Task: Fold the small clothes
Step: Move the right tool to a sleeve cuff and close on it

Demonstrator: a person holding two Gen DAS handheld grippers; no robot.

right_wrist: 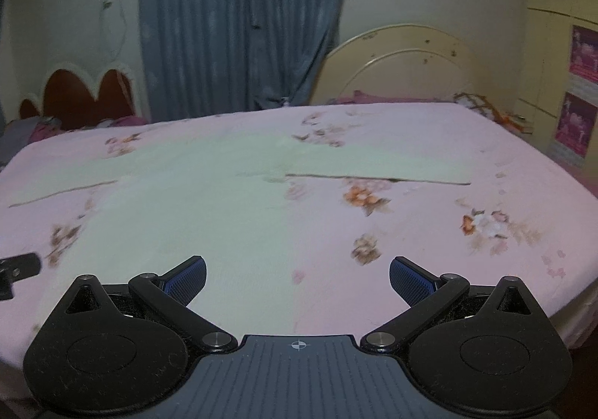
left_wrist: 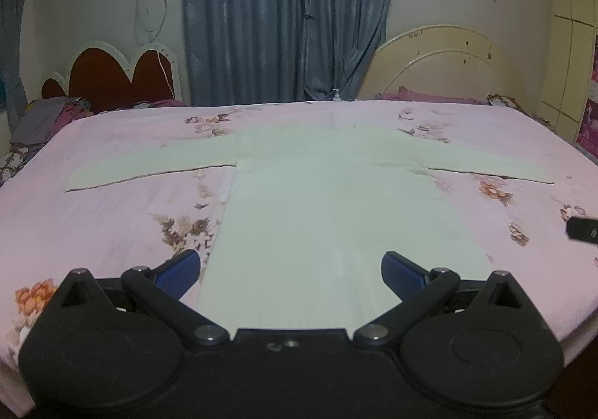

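Our left gripper [left_wrist: 290, 271] hangs with its jaws spread wide and nothing between them, low over the hem of the shirt [left_wrist: 329, 217]. Our right gripper [right_wrist: 298, 279] is likewise released and empty, straddling the shirt's right edge, with cloth at its 10 o'clock and bare sheet [right_wrist: 429, 243] at 2 o'clock. From the left wrist the shirt runs toward 12 o'clock, flat on the bed, one sleeve out to 10 o'clock and the other to 2 o'clock. We judge no fold made yet: the garment is laid out, and both sleeves and the body remain to be folded.
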